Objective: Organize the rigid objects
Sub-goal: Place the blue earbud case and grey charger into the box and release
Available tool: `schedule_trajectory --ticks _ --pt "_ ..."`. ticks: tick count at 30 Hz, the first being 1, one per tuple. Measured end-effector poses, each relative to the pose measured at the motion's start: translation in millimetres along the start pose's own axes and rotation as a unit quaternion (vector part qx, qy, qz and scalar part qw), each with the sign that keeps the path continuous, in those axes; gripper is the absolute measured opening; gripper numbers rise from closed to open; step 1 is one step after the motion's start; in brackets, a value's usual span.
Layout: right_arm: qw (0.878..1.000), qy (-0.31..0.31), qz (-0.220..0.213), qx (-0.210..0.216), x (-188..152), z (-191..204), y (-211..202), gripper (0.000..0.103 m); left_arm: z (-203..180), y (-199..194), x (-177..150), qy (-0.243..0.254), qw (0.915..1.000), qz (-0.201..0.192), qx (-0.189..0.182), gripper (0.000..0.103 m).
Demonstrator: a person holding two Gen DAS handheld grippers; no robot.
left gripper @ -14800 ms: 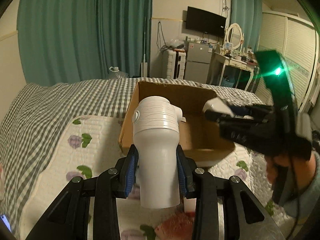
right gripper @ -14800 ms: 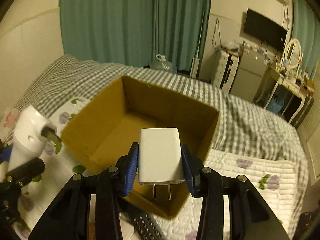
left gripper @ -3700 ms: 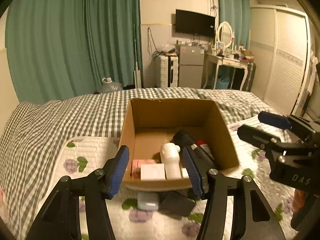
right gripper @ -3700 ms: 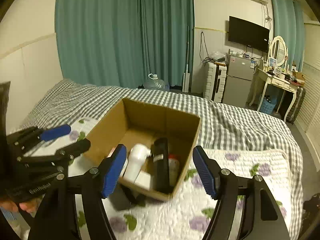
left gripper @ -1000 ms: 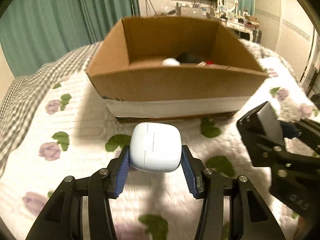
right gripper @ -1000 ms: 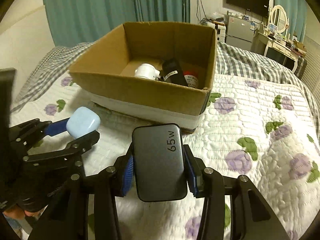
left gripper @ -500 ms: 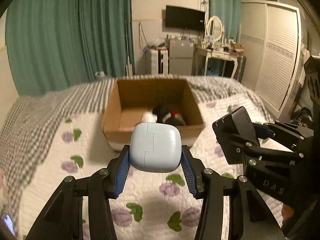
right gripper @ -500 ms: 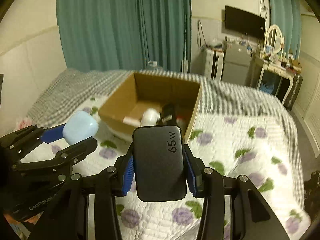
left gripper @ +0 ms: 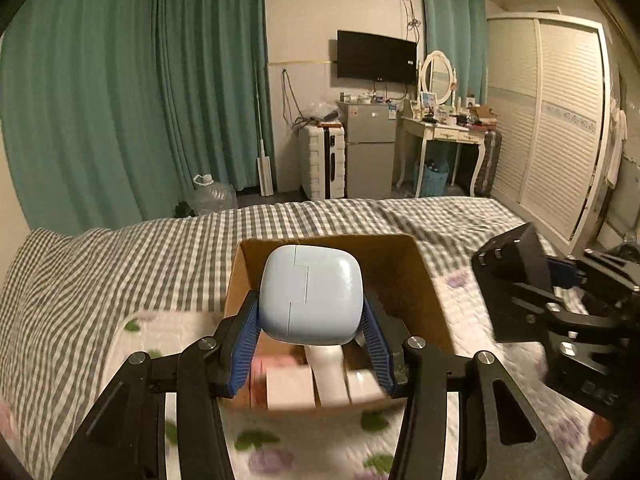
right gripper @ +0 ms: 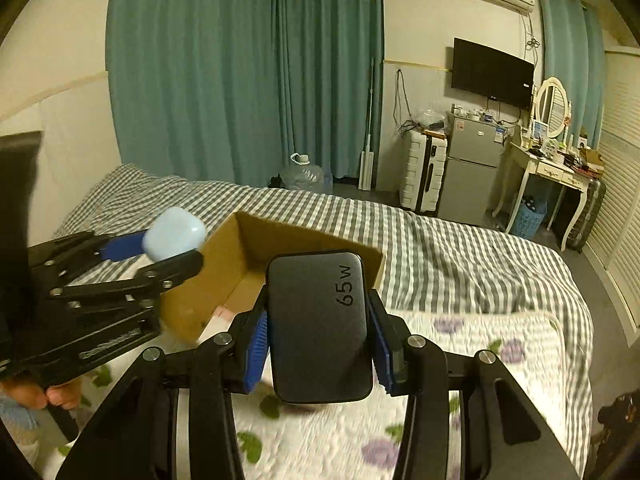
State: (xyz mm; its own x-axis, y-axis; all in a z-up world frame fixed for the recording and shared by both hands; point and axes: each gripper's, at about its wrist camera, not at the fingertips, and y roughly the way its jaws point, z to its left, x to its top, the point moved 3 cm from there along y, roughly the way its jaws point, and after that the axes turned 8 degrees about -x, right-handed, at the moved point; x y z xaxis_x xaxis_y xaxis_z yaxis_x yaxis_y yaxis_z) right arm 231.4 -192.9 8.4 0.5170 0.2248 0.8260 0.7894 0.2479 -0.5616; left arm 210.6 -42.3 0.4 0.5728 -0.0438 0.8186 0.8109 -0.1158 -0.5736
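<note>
The pale blue earbud case [left gripper: 311, 293] is clamped upright by the left gripper [left gripper: 311, 338]; box contents below are blurred and partly hidden. The dark 65W charger [right gripper: 319, 326], long axis pointing away, is clamped by the right gripper [right gripper: 318, 344]. Both are held above the cardboard box [right gripper: 224, 276] on the quilted bed [right gripper: 480, 400].

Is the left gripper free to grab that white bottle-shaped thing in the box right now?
Probably not. The left gripper has its jaws shut on the pale blue case, so they are full. The white bottle lies in the open cardboard box below; nothing covers it.
</note>
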Motion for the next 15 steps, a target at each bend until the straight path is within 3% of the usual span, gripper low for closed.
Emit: schedule_trajectory --ticks 8,15 --pt "1.000 -0.020 0.010 0.002 19.8 -2.2 70.2 0.041 26.2 87.1 -3.2 -0.013 0.9992 0.038 -0.009 0.050" --pt "0.998 -0.024 0.050 0.012 1.9 -0.5 105.5 0.041 25.4 117.4 -10.2 -0.007 0.9983 0.056 -0.014 0.053"
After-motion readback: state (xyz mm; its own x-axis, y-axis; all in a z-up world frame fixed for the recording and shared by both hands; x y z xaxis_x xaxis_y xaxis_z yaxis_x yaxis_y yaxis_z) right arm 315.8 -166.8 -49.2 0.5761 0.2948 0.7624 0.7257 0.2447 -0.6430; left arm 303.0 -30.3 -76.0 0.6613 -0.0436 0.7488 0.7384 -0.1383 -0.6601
